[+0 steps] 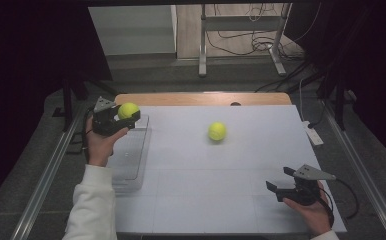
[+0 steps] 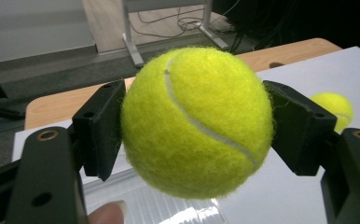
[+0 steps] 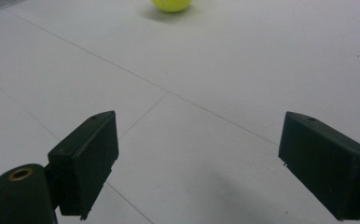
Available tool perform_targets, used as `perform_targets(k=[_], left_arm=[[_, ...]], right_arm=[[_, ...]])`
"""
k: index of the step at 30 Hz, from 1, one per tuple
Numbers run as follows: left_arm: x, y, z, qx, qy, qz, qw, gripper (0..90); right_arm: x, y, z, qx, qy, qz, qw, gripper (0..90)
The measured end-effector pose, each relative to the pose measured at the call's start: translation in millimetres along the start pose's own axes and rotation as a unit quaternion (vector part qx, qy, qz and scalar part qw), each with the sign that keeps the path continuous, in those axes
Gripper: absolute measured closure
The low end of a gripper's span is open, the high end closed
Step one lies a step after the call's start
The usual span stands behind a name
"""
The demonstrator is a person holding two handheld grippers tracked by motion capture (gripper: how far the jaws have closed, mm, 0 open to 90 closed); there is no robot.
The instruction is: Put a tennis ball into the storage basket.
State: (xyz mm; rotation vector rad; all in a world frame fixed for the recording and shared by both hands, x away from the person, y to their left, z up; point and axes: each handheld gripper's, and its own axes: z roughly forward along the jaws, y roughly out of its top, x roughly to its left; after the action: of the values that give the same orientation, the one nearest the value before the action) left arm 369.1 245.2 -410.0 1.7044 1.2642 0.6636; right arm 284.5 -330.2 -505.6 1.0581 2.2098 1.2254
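Forearms enter from the near edge of the high view, a white sleeve (image 1: 92, 210) on the left. Near right, the right gripper (image 1: 280, 183) rests low over the white table (image 1: 201, 200), jaws spread wide with nothing between them; the right gripper view confirms this, with bare tabletop and thin seam lines showing in the gap and the lower edge of the loose tennis ball (image 3: 171, 4) far ahead at the top of the picture. That loose ball lies alone near mid-table, well apart from both grippers and with nothing in front of it. Farther back on the left, the left gripper (image 1: 126, 115) is raised over a clear plastic bin (image 1: 131, 160) at the table's left edge and is clamped on the held tennis ball (image 1: 128, 110). The left gripper view gives what the high view cannot: both black pads (image 2: 101, 126) press into the felt on opposite sides of this ball, a curved white seam runs across its fuzzy yellow-green face, a fingertip (image 2: 107, 213) shows at the bottom, and the ribbed clear bin lies below. The loose ball appears blurred behind the right-hand pad. Beyond the table: wooden edge strip (image 1: 201, 98), grey floor, metal stand legs (image 1: 202, 50), loose cables.
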Motion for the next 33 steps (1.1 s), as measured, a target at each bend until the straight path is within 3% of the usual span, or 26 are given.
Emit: perform_targets(k=[33], left_arm=[[27.7,-9.0,1.3,0.014,0.031,-0.025,0.9991,27.0]], right_arm=[[-0.2,-0.4,0.2,0.001,0.000,0.001,1.0000,12.2]])
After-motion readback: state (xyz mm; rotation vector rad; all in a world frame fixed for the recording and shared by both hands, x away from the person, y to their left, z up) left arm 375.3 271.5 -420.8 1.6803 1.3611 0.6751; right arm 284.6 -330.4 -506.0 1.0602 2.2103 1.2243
